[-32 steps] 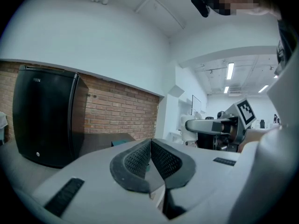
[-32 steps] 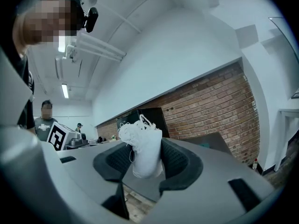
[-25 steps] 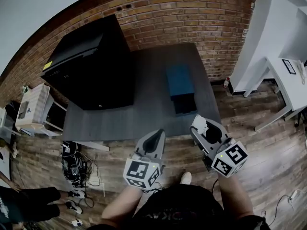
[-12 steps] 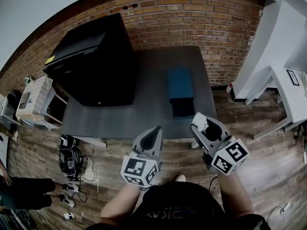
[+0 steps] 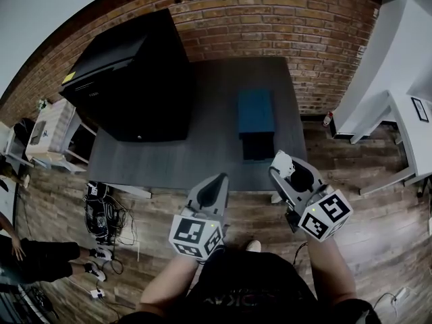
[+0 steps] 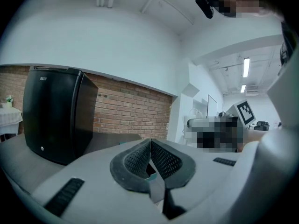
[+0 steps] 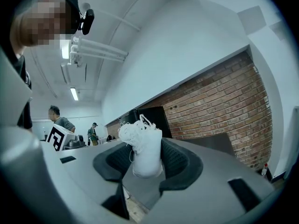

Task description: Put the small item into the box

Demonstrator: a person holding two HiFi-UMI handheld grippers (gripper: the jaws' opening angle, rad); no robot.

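Right gripper view gives me the clearest read: my right gripper (image 7: 147,158) is clenched on the small white item (image 7: 145,150), which stands upright between the pads with a tangle of loose thread at its top; in the head view the same item (image 5: 283,162) sits at that gripper's tip (image 5: 281,169), just at the near edge of the table (image 5: 202,120), close to its near right corner. The blue box (image 5: 256,112) rests on the table toward the right edge, with a darker section (image 5: 258,147) on its near side; the item is near that dark end but apart from it, not inside. My left gripper (image 6: 150,148) has its jaws pressed together on nothing; from above it (image 5: 216,184) hangs just off the table's near edge, over the wooden floor (image 5: 378,235). A black cabinet (image 5: 131,79) fills the table's far left corner, against the brick wall (image 5: 270,19).
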